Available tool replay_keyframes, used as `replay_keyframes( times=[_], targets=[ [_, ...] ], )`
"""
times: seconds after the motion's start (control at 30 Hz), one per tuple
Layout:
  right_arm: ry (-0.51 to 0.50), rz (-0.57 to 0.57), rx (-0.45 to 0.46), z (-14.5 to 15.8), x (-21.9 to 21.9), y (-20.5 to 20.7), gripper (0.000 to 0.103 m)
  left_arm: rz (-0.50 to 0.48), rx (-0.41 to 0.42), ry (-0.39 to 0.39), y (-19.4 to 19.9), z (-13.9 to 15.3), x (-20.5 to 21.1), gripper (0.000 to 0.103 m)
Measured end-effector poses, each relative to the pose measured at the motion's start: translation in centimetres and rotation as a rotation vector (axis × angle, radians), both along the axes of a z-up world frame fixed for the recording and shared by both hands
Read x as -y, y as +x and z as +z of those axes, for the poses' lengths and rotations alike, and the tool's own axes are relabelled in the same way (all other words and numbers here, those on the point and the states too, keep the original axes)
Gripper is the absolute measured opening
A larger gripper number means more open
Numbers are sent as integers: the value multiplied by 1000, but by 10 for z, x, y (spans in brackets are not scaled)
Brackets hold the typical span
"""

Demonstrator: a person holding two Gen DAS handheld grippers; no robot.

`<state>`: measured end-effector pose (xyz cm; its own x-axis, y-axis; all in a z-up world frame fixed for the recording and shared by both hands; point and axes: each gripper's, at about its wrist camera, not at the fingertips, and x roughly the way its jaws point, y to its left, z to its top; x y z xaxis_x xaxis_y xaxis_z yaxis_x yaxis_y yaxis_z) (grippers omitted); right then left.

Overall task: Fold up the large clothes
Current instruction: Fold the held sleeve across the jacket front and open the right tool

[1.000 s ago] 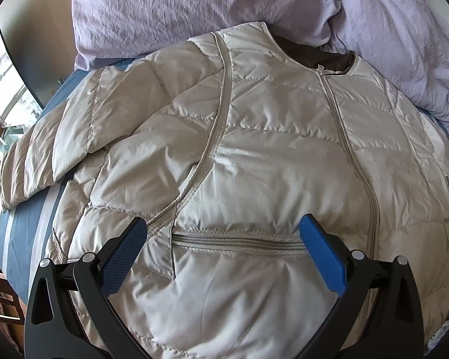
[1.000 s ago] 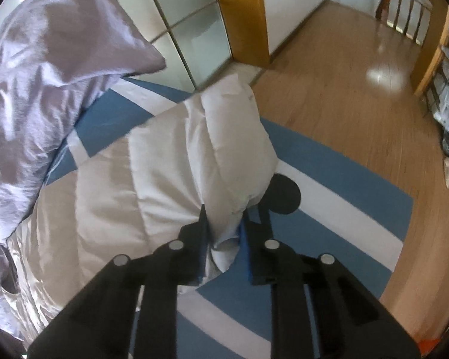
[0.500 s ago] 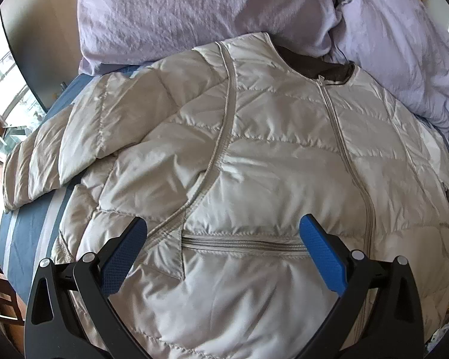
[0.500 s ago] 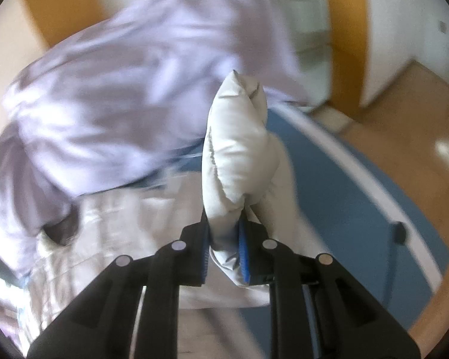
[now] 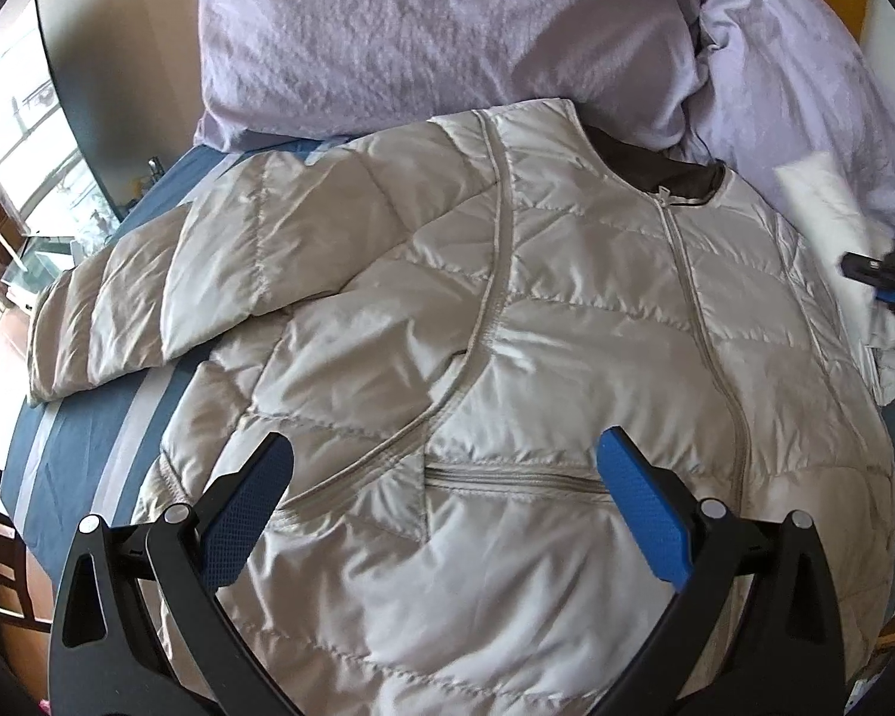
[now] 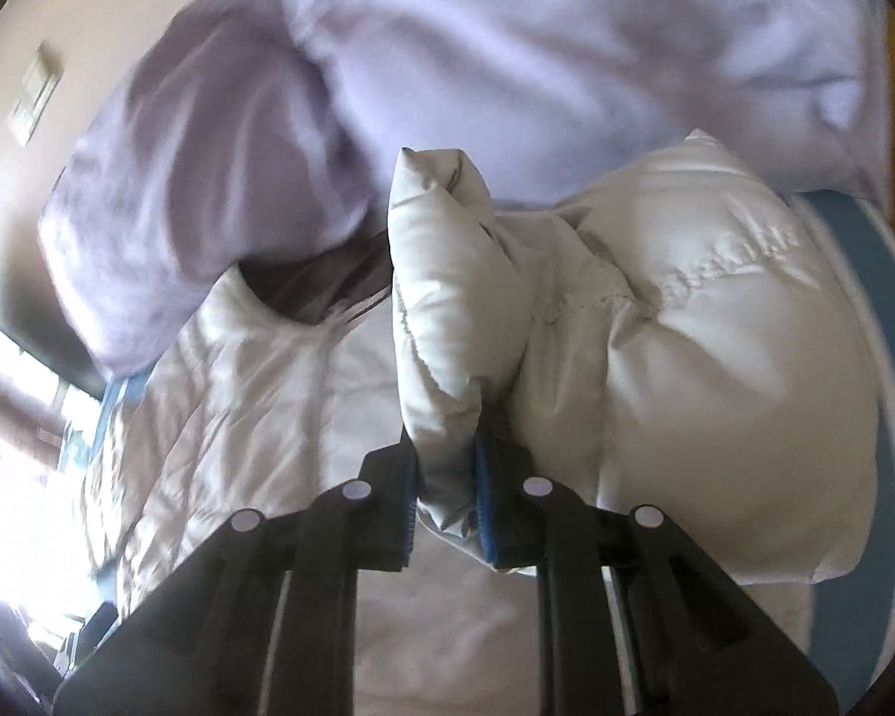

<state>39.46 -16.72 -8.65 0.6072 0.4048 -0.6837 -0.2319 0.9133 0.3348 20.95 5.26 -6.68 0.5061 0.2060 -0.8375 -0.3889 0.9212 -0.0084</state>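
Observation:
A pale beige quilted puffer jacket (image 5: 537,322) lies front up on a blue striped bed, zip closed, dark collar lining toward the pillows. Its one sleeve (image 5: 143,298) lies spread out to the left. My left gripper (image 5: 447,477) hovers open and empty above the jacket's lower front, near the pocket zip. My right gripper (image 6: 444,501) is shut on the cuff of the other sleeve (image 6: 441,274) and holds it lifted over the jacket's body; it also shows at the right edge of the left wrist view (image 5: 889,280).
Lilac pillows and a duvet (image 5: 447,36) are heaped at the head of the bed behind the collar. The blue striped sheet (image 5: 71,465) shows at the left. A dark screen and a window (image 5: 24,137) stand beyond the bed's left edge.
My right gripper has swung the held sleeve from out over the bed's side toward the pillows and over the jacket. My left gripper has drawn back a little, still open.

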Motion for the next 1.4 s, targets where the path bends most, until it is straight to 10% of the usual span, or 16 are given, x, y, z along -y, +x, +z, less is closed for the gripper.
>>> replay_keyframes(
  times=[0.33,0.5,0.73,1.4],
  targets=[
    [-93,158,-82,-31,-94,-9,20,22,12,2,-9,2,-12,102],
    [-116,214,-80,-29,-96,-20,42,25,9,4,-10,1,-16,102],
    [-87,124,23,3,-70,-13,45,22,8,-6,-10,-1,-20,102],
    [-415,102,1,-69,-115,-7,86,66,15,-61,-20,-1,-49,102]
  ],
)
